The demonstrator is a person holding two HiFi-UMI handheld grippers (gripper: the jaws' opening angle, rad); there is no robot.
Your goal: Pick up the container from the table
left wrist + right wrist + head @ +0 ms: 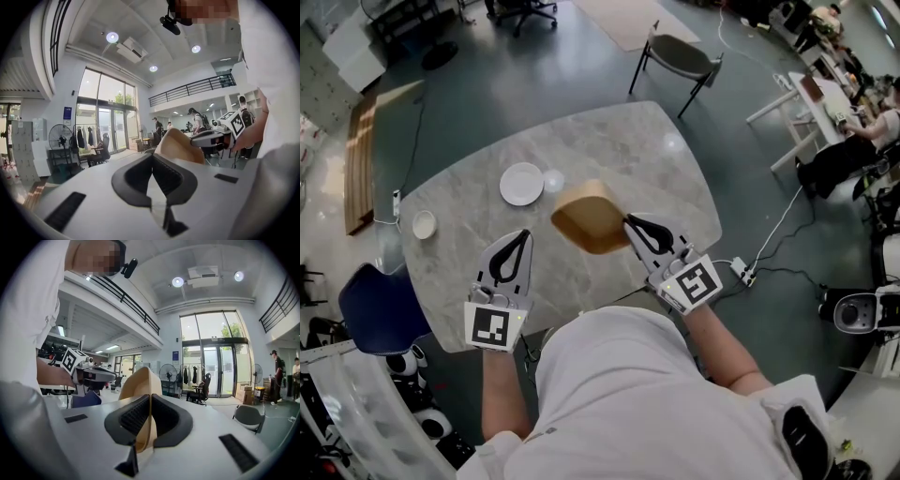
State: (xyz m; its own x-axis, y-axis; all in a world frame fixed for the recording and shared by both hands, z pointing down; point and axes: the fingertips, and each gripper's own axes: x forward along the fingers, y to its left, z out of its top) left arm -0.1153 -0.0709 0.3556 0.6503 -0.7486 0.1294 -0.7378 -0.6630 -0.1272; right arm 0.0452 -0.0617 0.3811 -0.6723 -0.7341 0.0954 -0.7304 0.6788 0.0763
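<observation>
Right gripper view: your right gripper (149,401) clenches the rim of the tan container (591,218) | container is tilted in the air above the table (619,141), pickup looks done | left gripper (153,159) closed, empty.

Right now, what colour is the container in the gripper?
Light brown, like cardboard. The head view shows the container best, held by the right gripper.

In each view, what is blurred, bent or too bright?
Head view: sharp and evenly lit, with pale lamp reflections on the table. Left gripper view: fisheye curving, black corners, the nearest jaw parts soft. Right gripper view: the same curving, bright windows beside the container, which is fairly sharp.
</observation>
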